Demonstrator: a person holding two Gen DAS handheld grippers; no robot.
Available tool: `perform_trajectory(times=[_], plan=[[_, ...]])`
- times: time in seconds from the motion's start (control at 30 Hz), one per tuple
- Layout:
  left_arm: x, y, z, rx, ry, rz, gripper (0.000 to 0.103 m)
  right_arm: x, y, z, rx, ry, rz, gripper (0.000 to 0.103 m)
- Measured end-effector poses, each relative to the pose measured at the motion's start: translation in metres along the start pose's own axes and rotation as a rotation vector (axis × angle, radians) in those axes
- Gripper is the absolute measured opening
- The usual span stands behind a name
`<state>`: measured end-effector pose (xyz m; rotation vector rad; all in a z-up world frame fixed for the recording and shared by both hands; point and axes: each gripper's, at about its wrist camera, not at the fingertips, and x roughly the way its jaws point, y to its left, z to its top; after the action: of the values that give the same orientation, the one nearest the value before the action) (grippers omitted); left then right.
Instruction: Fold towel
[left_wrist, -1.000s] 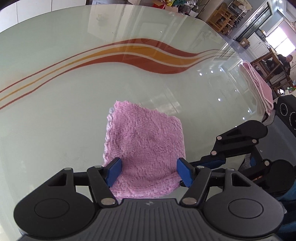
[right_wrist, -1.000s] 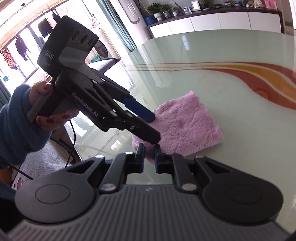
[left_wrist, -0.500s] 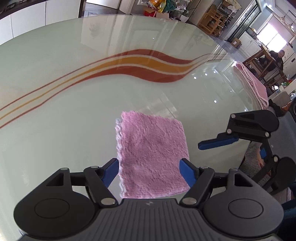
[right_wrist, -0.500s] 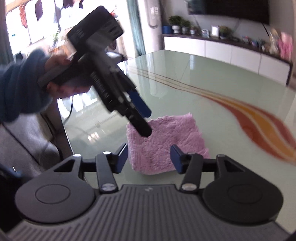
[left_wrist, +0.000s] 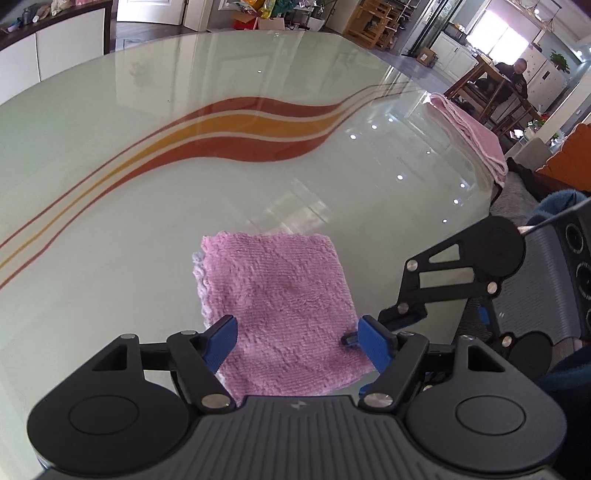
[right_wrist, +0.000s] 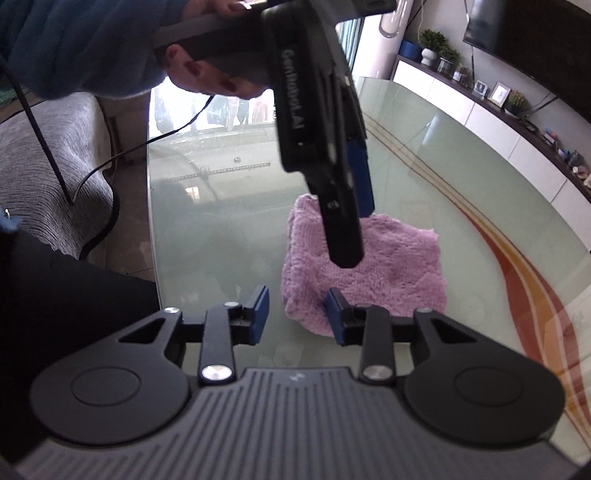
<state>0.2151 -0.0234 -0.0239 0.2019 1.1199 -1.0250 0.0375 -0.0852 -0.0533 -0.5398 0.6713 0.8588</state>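
A pink towel (left_wrist: 280, 302) lies folded into a small square on the glass table (left_wrist: 147, 229), near its front edge. It also shows in the right wrist view (right_wrist: 384, 269). My left gripper (left_wrist: 299, 341) is open and empty, hovering above the towel's near edge. My right gripper (right_wrist: 297, 314) is open and empty, low at the towel's corner by the table edge. In the left wrist view the right gripper (left_wrist: 391, 325) sits at the towel's right side. In the right wrist view the left gripper (right_wrist: 343, 221) hangs over the towel.
A second pink towel (left_wrist: 469, 136) lies folded at the table's far right edge. The table has red and orange wavy stripes (left_wrist: 236, 133). A grey sofa (right_wrist: 48, 166) stands beside the table. White cabinets (right_wrist: 498, 136) line the wall.
My right gripper has opened and let go of the towel's corner. Both grippers have lifted and drawn back a little. The towel has settled flat in its folded square.
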Motion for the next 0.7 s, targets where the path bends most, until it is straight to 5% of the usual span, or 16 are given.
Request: perform_trajectory(times=[0.13,0.43,0.7], plan=[[0.005,0.004,0.007,-0.056,0.003,0.018,0.075,0.002,-0.001,-0.001,0.011,0.005,0.006,0.033],[0.025,-0.004,0.013,-0.08,0.082,0.148,0.071,-0.001,-0.014,0.0,0.105,0.002,0.017,0.013],[0.019,-0.001,0.01,-0.116,0.127,0.13,0.071,-0.017,-0.032,-0.002,0.236,-0.047,0.084,0.012]])
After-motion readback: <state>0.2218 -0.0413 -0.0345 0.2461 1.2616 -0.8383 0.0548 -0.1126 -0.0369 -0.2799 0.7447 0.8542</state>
